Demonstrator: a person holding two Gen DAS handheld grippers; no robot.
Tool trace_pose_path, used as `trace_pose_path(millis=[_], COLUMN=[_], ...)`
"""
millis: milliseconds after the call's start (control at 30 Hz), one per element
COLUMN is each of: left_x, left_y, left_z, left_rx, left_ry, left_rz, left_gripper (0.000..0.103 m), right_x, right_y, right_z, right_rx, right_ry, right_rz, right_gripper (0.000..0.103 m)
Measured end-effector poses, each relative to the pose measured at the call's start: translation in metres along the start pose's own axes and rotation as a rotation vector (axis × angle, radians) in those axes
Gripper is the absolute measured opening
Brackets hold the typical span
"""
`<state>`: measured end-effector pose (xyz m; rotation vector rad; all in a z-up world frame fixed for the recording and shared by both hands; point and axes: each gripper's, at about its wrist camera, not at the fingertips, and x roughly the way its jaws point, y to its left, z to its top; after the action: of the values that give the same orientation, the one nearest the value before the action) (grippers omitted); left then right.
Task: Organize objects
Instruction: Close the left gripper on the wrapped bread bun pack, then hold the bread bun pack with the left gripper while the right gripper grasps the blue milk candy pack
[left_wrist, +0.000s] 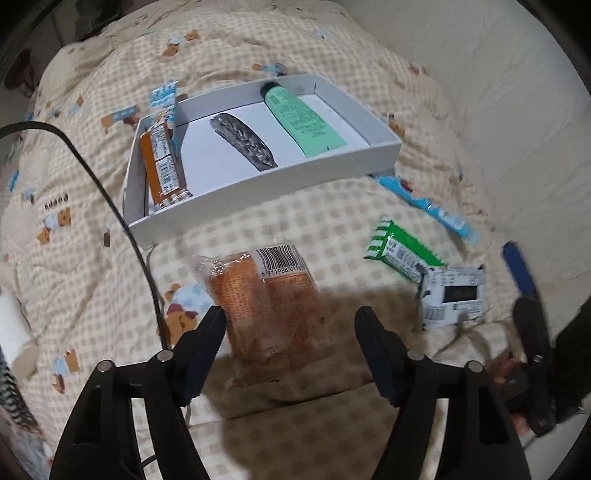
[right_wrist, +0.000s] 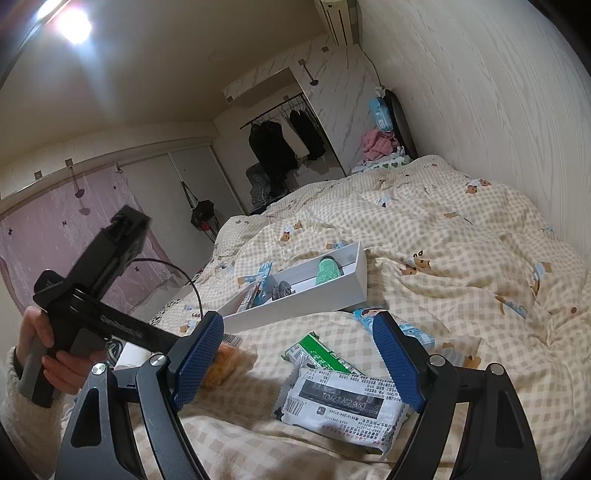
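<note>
Only in the right wrist view do we see the wardrobe (right_wrist: 284, 147). Our white tray (left_wrist: 258, 192) on the quilt (left_wrist: 314, 221) holds a green tube (left_wrist: 303, 118), dark pouch (left_wrist: 243, 140) and orange bar (left_wrist: 160, 166). Left gripper (left_wrist: 290, 325) gapes empty over the orange packet (left_wrist: 269, 306); right gripper (right_wrist: 297, 354) gapes empty over the white packet (right_wrist: 340, 402).

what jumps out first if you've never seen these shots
The white box on the checked quilt, holding a mint-green tube, a dark patterned case and an orange snack bar. Nearer, the open left gripper frames an orange packet, with the green packet lying loose.
</note>
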<state>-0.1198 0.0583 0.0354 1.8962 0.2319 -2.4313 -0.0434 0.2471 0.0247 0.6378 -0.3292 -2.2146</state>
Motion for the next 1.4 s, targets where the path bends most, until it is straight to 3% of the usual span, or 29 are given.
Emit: trace_pose_path(millis=[233, 333, 467, 667, 1167, 1400], left_x=[0.038, 0.046, 0.036, 0.025, 0.026, 0.024], left_y=[-0.012, -0.008, -0.008, -0.012, 0.001, 0.010], left_z=[0.004, 0.000, -0.009, -0.039, -0.051, -0.059], left_rx=[0.062, 0.081, 0.121, 0.297, 0.226, 0.158], left_ry=[0.076, 0.083, 0.035, -0.067, -0.193, -0.332], left_rz=[0.165, 0.177, 0.205, 0.291, 0.206, 0.150], left_gripper=[0.078, 0.067, 0.064, 0.063, 0.063, 0.064], right_x=[0.001, 0.001, 0.001, 0.002, 0.002, 0.002], right_y=[0.000, 0.000, 0.000, -0.001, -0.004, -0.006], right_z=[0.000, -0.001, -0.001, -0.002, -0.003, -0.003], right_rx=[0.002, 0.006, 0.006, 0.013, 0.035, 0.049], right_ry=[0.002, 0.005, 0.006, 0.011, 0.019, 0.021], right_rz=[0.000, 0.002, 0.002, 0.004, 0.005, 0.011], right_gripper=[0.084, 0.084, 0.084, 0.084, 0.084, 0.084])
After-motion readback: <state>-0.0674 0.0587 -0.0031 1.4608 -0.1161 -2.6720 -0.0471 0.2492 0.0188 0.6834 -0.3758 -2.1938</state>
